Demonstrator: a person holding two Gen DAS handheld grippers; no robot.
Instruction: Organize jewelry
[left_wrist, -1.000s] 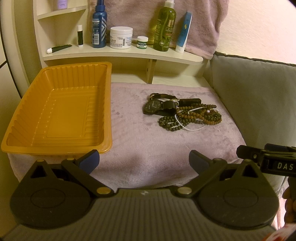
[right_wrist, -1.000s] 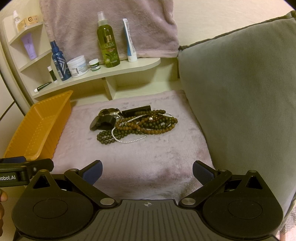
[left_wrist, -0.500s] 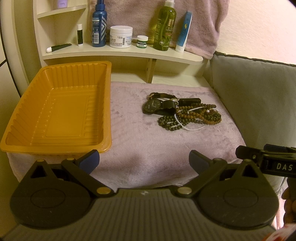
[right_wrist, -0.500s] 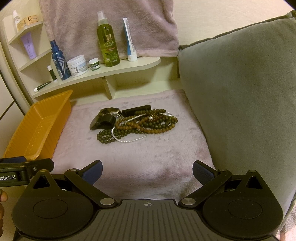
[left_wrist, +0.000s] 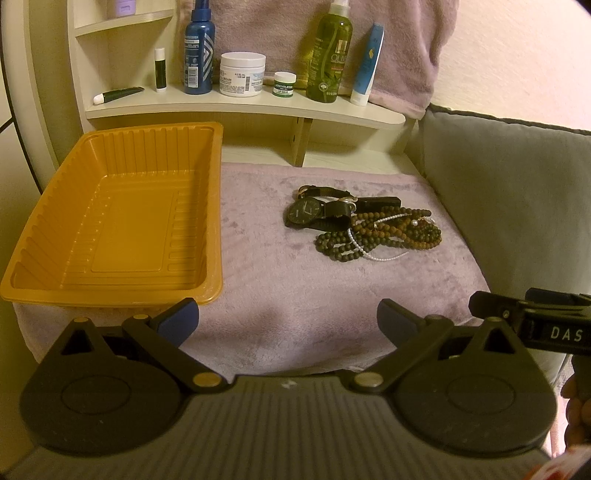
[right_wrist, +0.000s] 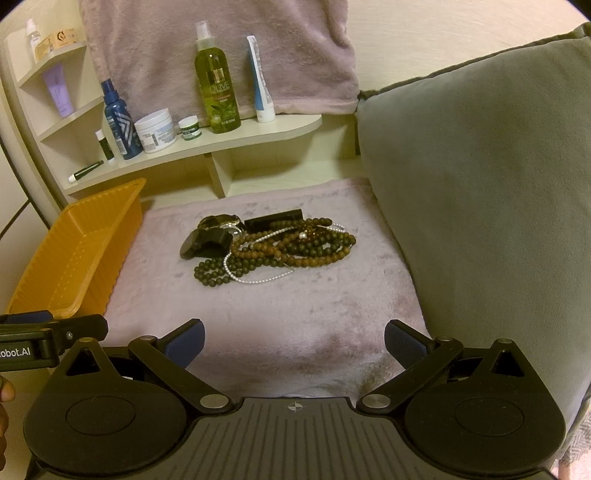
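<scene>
Jewelry pile (left_wrist: 364, 229) hasn't moved over the last second: same spot on the mauve fleece cover (left_wrist: 295, 295), right of centre, well apart from the orange tray (left_wrist: 214, 206) on the left. Only change is slight camera drift in the left view; the right view looks identical. So no progress on the task yet, sorting not started, tray empty.

Left hand-held gripper (left_wrist: 288, 319): fingers spread wide, nothing between them, hovering at the near edge of the cover. Right hand-held gripper (right_wrist: 293, 341): same, fingers spread wide and empty, pointed at the pile from the near side. Neither touches anything.

Counts, as far as I can resolve:
- watches: 2, a dark-faced watch (left_wrist: 304, 212) and a second watch (left_wrist: 325, 192) behind it, straps overlapping
- 1 small black bar-shaped item (left_wrist: 380, 202), can't identify
- bead strands: dark green beads (right_wrist: 214, 271), brown beads (right_wrist: 258, 253), one thin white pearl strand (right_wrist: 258, 280); they're tangled, so the exact number of separate bracelets/necklaces can't be told
- tray: 1
- shelf (left_wrist: 240, 107): 7 toiletry items on the lower level

My read: the tangle is the hard part, so lifting one strand will likely drag the others along.
</scene>
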